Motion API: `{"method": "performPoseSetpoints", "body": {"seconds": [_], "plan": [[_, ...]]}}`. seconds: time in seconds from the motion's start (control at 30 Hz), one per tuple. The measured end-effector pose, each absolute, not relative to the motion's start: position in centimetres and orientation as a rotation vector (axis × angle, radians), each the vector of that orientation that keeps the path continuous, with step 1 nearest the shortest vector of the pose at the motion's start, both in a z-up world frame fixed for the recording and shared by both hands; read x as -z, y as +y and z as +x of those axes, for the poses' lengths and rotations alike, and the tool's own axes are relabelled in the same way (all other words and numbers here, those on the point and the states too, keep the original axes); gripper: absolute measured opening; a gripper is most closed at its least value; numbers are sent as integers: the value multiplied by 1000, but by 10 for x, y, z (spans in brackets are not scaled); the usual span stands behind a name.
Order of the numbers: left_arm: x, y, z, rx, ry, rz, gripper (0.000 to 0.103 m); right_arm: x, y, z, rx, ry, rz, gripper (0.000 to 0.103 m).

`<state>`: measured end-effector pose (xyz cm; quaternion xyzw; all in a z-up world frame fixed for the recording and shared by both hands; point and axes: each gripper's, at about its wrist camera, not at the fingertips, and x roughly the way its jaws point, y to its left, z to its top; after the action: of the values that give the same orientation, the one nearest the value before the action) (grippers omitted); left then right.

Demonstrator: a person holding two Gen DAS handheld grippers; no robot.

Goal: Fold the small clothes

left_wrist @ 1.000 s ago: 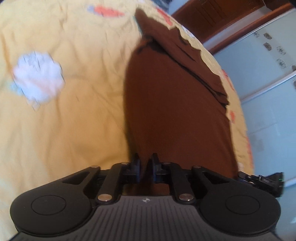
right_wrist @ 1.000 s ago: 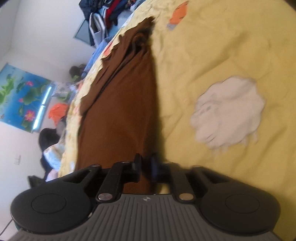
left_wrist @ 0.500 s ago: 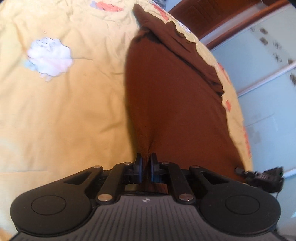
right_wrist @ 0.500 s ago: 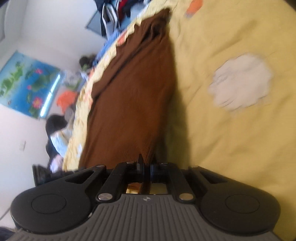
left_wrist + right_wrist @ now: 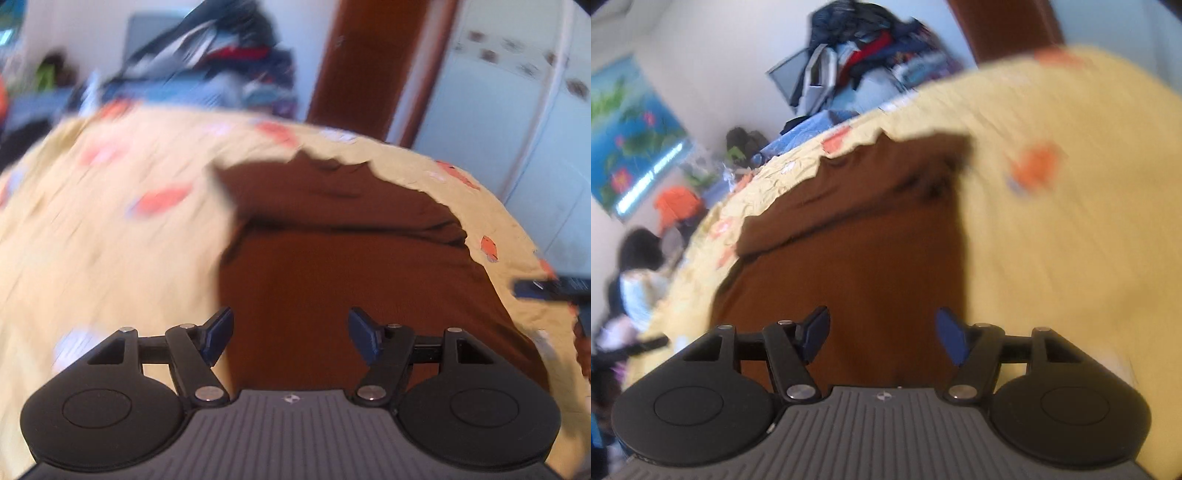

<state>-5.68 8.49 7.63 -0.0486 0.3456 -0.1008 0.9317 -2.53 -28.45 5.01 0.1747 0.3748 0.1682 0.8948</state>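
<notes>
A brown garment (image 5: 351,266) lies on a yellow patterned bedsheet (image 5: 110,240), with a folded band across its far end. My left gripper (image 5: 291,332) is open and empty, its blue-padded fingers spread just above the garment's near part. In the right wrist view the same brown garment (image 5: 857,258) lies ahead, and my right gripper (image 5: 882,332) is open and empty above its near edge. The other gripper's black tip (image 5: 554,288) shows at the right of the left wrist view.
The yellow bedsheet (image 5: 1052,240) runs wide to the right. Beyond the bed's far edge stand a pile of clothes (image 5: 864,48), a blue flower poster (image 5: 628,133), a wooden door frame (image 5: 369,62) and white wardrobe doors (image 5: 517,110). A person (image 5: 639,273) sits at the left.
Both grippers were shut on the brown garment's edge and have opened and let it go. The garment now lies flat, and both cameras have tilted up toward the room.
</notes>
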Motion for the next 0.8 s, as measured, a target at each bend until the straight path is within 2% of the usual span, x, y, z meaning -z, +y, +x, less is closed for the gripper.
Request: {"method": "performPoseSetpoints", "body": {"seconds": [0.17,0.2,0.23,0.27,0.3,0.43,0.63,0.67,0.73,0.8], "plan": [[-23,23,-13,160,814,36,68,-22,-217,56,-286,802,124,65],[-12,23,-17,155,807,48,72,-13,-206,61,-267,818,65,66],[-6,24,-27,152,754,95,76,-8,-201,55,-273,754,-19,73],[-2,29,-37,171,710,109,76,-1,-199,49,-287,731,-85,74],[0,39,-44,192,695,99,76,3,-203,39,-300,692,-124,79],[1,64,-51,219,671,83,79,8,-237,28,-278,662,-105,82],[-19,37,-65,204,661,135,78,-20,-223,11,-196,699,-118,85],[-24,33,-69,241,648,133,78,-25,-219,1,-241,673,-102,88],[-21,20,-69,280,670,183,78,-28,-205,-8,-330,665,-91,99],[-6,18,-63,284,726,210,81,-18,-189,-5,-364,713,-142,99]]}}
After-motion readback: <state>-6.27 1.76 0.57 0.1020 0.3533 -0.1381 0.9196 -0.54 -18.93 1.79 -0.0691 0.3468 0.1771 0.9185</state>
